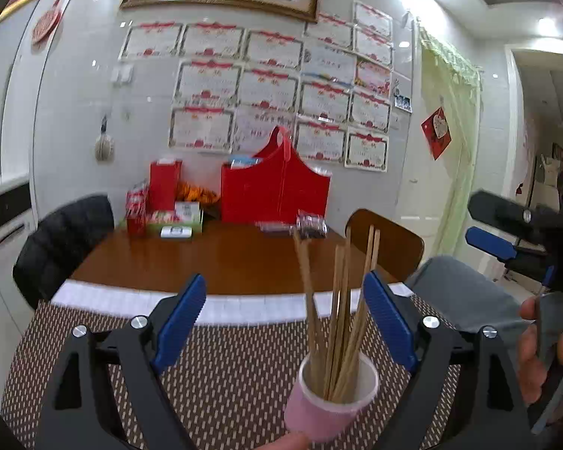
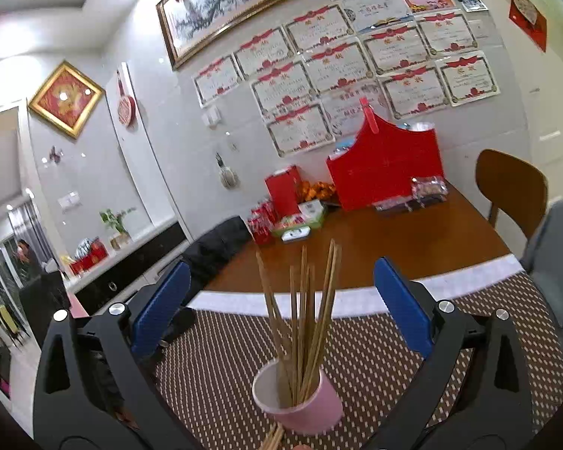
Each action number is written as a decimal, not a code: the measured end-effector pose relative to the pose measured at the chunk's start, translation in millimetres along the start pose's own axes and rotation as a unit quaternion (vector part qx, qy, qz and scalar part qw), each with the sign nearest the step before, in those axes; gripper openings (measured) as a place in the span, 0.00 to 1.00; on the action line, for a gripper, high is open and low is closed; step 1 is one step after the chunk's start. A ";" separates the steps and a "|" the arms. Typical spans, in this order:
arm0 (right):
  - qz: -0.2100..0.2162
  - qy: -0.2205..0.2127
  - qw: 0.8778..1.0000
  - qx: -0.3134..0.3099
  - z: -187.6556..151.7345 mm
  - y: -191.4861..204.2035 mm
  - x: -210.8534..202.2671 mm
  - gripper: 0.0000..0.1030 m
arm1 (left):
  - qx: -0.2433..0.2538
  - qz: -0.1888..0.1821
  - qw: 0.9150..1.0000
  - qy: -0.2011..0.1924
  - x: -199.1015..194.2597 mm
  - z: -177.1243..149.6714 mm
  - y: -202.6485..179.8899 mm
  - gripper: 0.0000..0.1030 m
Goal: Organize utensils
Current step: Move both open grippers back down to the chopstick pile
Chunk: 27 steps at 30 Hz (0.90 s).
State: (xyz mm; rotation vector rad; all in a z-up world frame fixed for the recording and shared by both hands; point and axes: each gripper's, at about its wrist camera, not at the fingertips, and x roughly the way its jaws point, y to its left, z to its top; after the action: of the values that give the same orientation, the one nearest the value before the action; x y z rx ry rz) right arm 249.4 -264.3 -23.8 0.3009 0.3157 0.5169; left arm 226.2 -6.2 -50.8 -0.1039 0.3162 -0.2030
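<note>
Cup: pink paper cup (image 2: 298, 401) of thin wooden chopsticks (image 2: 304, 318), upright on brown woven placemat (image 2: 413, 367).
Left gripper (image 1: 285, 322): jaws wide, empty.
Right gripper (image 2: 281, 307): jaws wide, empty.
Stray sticks: at right view's bottom edge; likely next.
Technique: pinch mid-shaft, lower vertically, avoid tipping cup.

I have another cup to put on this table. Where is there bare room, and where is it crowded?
Free: the woven placemat left of the pink cup of chopsticks, and the bare brown tabletop between the placemat's white border and the far clutter. Crowded: along the wall, around the red basket, red boxes and snack packets.
</note>
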 end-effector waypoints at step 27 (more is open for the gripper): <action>-0.062 0.286 0.955 -0.039 -180.5 -6.5 16.2 0.94 | 0.044 0.020 0.974 0.220 -21.1 -151.5 26.1 0.82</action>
State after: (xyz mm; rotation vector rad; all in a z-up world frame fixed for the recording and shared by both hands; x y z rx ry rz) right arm 199.2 -225.0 -193.7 0.0455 0.8698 0.4842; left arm 163.0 13.3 -191.2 0.0381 0.7497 -0.1994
